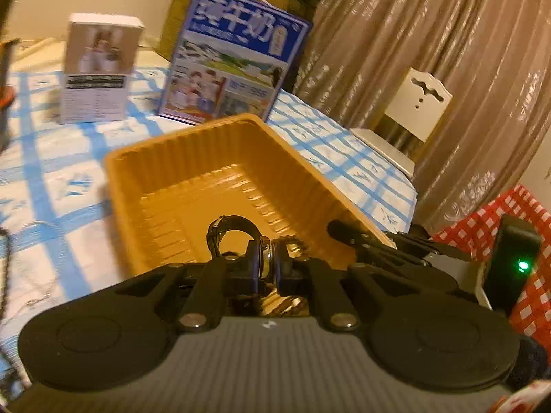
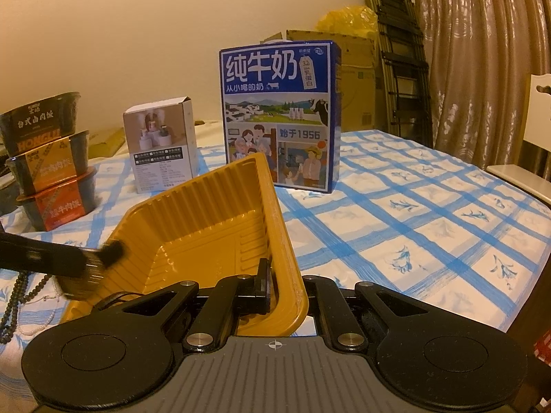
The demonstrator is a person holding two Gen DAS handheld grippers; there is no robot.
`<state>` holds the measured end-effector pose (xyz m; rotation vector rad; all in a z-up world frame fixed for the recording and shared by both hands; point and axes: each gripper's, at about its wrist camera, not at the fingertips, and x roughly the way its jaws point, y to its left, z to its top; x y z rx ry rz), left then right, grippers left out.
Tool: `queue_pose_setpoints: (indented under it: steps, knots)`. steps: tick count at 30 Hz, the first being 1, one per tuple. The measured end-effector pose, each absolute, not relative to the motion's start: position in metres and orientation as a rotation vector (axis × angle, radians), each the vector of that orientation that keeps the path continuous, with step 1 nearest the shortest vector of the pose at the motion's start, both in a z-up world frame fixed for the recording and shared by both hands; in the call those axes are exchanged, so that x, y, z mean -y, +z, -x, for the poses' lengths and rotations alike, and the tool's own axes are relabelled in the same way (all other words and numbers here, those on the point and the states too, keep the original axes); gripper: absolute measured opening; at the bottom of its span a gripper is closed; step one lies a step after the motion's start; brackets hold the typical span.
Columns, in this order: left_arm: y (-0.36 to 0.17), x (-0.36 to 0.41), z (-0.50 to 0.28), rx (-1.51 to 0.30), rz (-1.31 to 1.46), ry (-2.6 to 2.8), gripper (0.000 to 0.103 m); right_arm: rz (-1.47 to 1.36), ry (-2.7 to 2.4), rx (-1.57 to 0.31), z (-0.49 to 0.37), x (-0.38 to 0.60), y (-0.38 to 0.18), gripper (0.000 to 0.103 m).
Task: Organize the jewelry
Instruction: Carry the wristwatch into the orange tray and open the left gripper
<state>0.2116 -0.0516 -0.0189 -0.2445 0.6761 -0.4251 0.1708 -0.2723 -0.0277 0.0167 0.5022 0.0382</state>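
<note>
The left claw (image 1: 266,264) is clenched on a wristwatch (image 1: 237,241), its two blue-tipped fingers pinching the metal case edge-on while the black strap loops up and to the left, hanging over the open mouth of the yellow ribbed tray (image 1: 193,186). The right claw (image 2: 275,287) is clamped on that same tray (image 2: 206,227) at its near right wall, one finger inside the wall and the other outside, so the tray sits tilted with its far corner raised off the blue-checked cloth on the counter (image 2: 413,213). In the right wrist view the left claw shows as a dark blurred shape reaching in from the left over the tray's left rim (too smeared to read any detail). Left of the tray, on the cloth, lie a string of dark beads (image 2: 17,296) and a thin pale pearl strand (image 2: 38,323) just beside it. Behind the tray stand a blue milk carton (image 2: 279,117) and a small white product box (image 2: 162,144), with three stacked instant-meal bowls (image 2: 48,161) further left. A draped curtain (image 1: 447,69) and a white chair (image 1: 416,103) are past the counter's far edge.
</note>
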Motion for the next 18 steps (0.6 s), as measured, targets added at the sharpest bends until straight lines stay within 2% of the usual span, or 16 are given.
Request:
queue_pose_setpoints:
  steps: [11,16,18]
  knots:
    - [-0.044,0.08,-0.243,-0.705,0.255,-0.445,0.008,-0.016,0.041,-0.501,-0.171,0.271,-0.028,0.006]
    - [-0.03,0.074,-0.232,-0.639,0.278,-0.452,0.023,-0.015,0.038,-0.504,-0.171,0.272,-0.029,0.006]
    - [-0.023,0.07,-0.222,-0.617,0.262,-0.434,0.023,-0.02,0.04,-0.504,-0.171,0.273,-0.029,0.006]
